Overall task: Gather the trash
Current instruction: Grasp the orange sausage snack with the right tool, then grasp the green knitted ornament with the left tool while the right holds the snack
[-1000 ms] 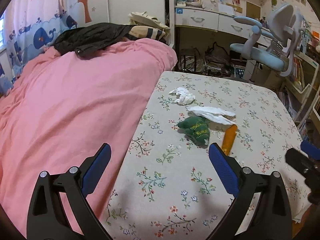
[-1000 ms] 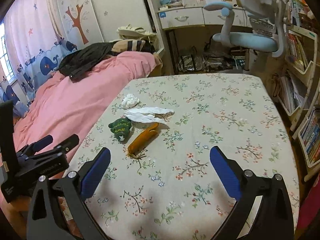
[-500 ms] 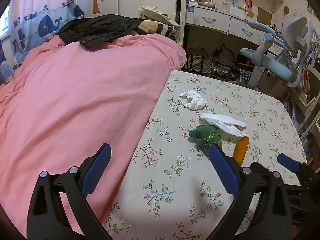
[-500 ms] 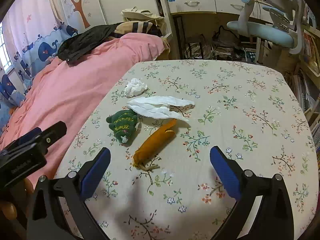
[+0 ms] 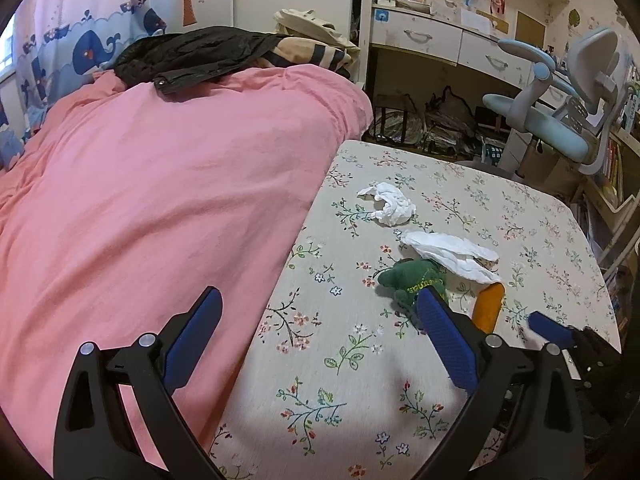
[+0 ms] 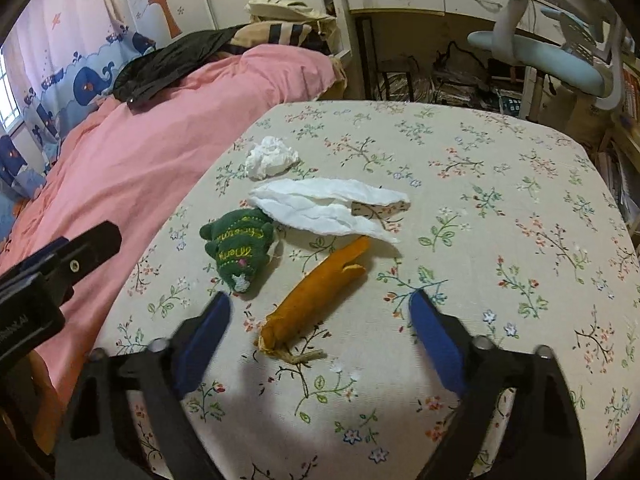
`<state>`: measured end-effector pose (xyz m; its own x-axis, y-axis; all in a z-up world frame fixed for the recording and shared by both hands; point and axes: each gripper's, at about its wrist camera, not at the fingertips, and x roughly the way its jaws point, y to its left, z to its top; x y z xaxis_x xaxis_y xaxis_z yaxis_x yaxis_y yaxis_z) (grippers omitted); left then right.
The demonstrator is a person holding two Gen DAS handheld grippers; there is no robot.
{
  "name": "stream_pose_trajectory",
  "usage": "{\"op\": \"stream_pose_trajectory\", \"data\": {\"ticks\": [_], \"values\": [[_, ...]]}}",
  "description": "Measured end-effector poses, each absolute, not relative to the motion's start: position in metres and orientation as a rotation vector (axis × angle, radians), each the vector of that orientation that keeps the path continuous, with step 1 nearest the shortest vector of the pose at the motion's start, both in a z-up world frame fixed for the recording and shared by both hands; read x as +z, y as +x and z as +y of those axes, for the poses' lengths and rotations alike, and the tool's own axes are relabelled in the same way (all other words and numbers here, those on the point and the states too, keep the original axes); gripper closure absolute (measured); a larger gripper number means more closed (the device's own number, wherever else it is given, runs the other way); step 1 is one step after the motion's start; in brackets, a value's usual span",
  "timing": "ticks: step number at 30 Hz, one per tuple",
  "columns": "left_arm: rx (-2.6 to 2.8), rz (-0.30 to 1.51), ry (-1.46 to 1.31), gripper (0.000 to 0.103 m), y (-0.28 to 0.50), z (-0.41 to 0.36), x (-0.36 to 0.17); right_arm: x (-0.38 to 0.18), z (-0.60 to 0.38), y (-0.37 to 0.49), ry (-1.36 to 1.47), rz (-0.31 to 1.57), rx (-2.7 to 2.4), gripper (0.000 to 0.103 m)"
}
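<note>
A crumpled white tissue (image 6: 271, 157) and a flat torn white tissue (image 6: 324, 206) lie on the floral tablecloth (image 6: 480, 208). Beside them lie a green plush toy (image 6: 240, 248) and an orange plush carrot (image 6: 320, 288). My right gripper (image 6: 318, 304) is open, low over the table, with the carrot's near end between its fingers. My left gripper (image 5: 320, 300) is open over the table's left edge, near the pink bedding. In the left wrist view the crumpled tissue (image 5: 387, 204), flat tissue (image 5: 452, 254), green toy (image 5: 416, 280) and carrot (image 5: 488, 308) lie ahead to the right.
A pink bed cover (image 5: 160, 200) with a black jacket (image 5: 192, 56) adjoins the table's left side. A blue desk chair (image 5: 560, 120) and a cluttered desk (image 5: 440, 36) stand beyond the table. Bookshelves (image 5: 616, 176) line the right.
My right gripper has moved forward and lower, closing in on the carrot and toys. My left gripper has drifted left toward the bed. Both stay open.
</note>
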<state>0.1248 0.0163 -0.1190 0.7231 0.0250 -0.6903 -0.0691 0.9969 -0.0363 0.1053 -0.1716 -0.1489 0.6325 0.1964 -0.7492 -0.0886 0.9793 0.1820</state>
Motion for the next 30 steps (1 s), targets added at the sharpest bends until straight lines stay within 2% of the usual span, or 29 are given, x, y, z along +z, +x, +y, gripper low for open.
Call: {"op": "stream_pose_trajectory", "data": {"ticks": [4, 11, 15, 21, 30], "values": [[0.046, 0.764, -0.051, 0.009, 0.13, 0.013, -0.121, -0.154, -0.172, 0.108, 0.122, 0.894, 0.17, 0.038], [0.034, 0.774, -0.042, 0.009, 0.138, 0.004, -0.126, -0.153, -0.184, 0.108, 0.163, 0.915, 0.218, 0.073], [0.013, 0.789, -0.022, 0.009, 0.146, -0.008, -0.132, -0.152, -0.197, 0.105, 0.175, 0.926, 0.221, 0.083], [-0.02, 0.814, -0.004, 0.009, 0.158, -0.028, -0.141, -0.146, -0.22, 0.102, 0.219, 0.92, 0.214, 0.088], [-0.017, 0.86, 0.071, 0.009, 0.179, -0.053, -0.16, -0.152, -0.227, 0.106, 0.208, 0.955, 0.241, 0.088]]}}
